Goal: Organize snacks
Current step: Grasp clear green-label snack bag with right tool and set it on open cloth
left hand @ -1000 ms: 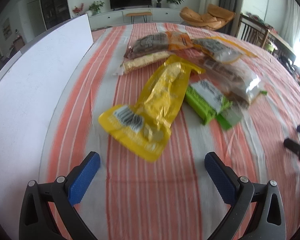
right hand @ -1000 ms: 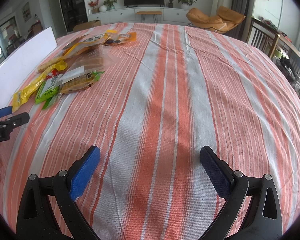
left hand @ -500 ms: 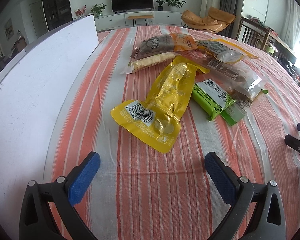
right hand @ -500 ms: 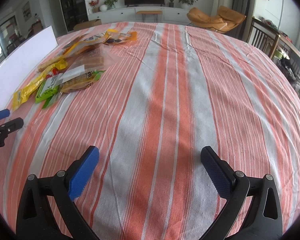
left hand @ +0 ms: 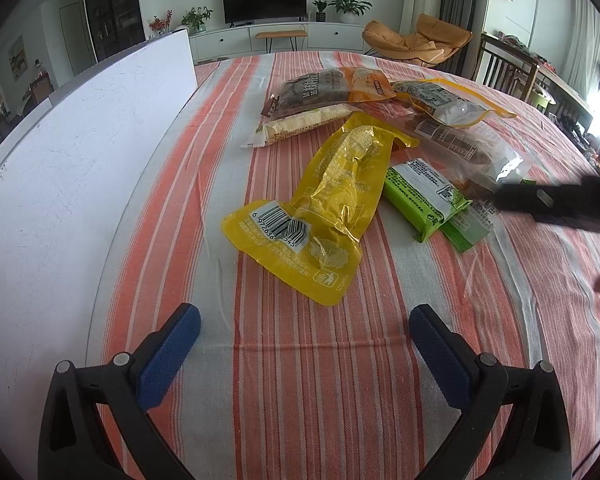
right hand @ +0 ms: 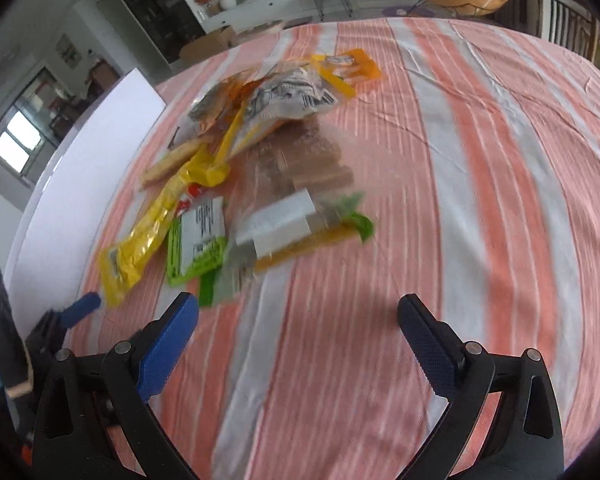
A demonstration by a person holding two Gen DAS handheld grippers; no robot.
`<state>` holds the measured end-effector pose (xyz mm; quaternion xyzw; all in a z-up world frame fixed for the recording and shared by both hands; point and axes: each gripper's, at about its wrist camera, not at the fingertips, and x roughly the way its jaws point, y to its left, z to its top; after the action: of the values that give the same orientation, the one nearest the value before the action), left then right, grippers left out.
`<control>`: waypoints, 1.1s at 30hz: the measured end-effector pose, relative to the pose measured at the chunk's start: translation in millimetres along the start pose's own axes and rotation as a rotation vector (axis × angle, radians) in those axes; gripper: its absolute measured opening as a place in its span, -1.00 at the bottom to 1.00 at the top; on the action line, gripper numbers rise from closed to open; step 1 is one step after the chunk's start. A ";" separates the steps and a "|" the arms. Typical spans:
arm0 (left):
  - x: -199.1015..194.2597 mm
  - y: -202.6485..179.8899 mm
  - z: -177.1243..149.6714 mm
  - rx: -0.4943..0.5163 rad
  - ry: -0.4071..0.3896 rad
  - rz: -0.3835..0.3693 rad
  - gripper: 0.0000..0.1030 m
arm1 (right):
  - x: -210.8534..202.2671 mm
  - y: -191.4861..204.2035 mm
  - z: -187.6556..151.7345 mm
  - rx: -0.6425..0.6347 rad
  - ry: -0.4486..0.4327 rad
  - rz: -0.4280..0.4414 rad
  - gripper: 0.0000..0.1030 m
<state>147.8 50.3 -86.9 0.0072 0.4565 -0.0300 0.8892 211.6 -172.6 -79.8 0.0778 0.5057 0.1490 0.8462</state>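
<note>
left wrist view: the left gripper (left hand: 300, 344) gapes wide, empty, over a woven orange-and-white striped tablecloth (left hand: 320, 400). a crinkly glossy yellow pouch (left hand: 320, 208) lies at 12 o'clock, a flat green packet (left hand: 424, 196) at 1. the right gripper's dark tip (left hand: 556, 204), new since before, covers the snack pile's edge at 3.

right wrist view: the right gripper (right hand: 298, 336) is wide open and closer to the blurred pile than before, the yellow pouch (right hand: 148, 236) at 10 o'clock.

yellow pouch (left hand: 332, 204), green packet (left hand: 422, 196), orange-and-white striped tablecloth (left hand: 324, 380)
</note>
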 end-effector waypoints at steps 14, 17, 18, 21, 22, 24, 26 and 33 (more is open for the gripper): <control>0.3 0.0 0.2 0.000 0.000 0.000 1.00 | -7.3 -1.7 -5.2 -0.206 -0.058 -0.209 0.50; 0.4 0.0 0.2 0.000 0.000 0.000 1.00 | -29.7 -32.0 -24.4 -0.235 -0.046 -0.240 0.64; 0.4 0.0 0.3 0.001 0.000 0.000 1.00 | -36.4 -39.4 -28.2 -0.230 -0.038 -0.251 0.67; 0.4 0.1 0.3 0.001 0.000 0.000 1.00 | -53.6 -48.1 -36.1 -0.216 -0.048 -0.212 0.73; 0.4 0.1 0.3 0.000 0.000 0.000 1.00 | -54.2 -46.8 -37.3 -0.220 -0.039 -0.198 0.73; 0.4 0.2 0.3 0.000 0.000 -0.001 1.00 | -47.4 -35.8 -35.4 -0.254 -0.021 -0.190 0.73; 0.4 0.1 0.3 0.000 -0.001 -0.001 1.00 | -36.7 -20.7 -32.2 -0.316 -0.019 -0.200 0.74; 0.5 0.0 0.4 0.001 -0.001 -0.001 1.00 | -29.9 -28.7 -27.8 -0.274 -0.046 -0.196 0.26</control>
<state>148.5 50.3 -87.1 0.0074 0.4563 -0.0304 0.8893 178.9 -210.1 -76.2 -0.0847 0.4664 0.1316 0.8706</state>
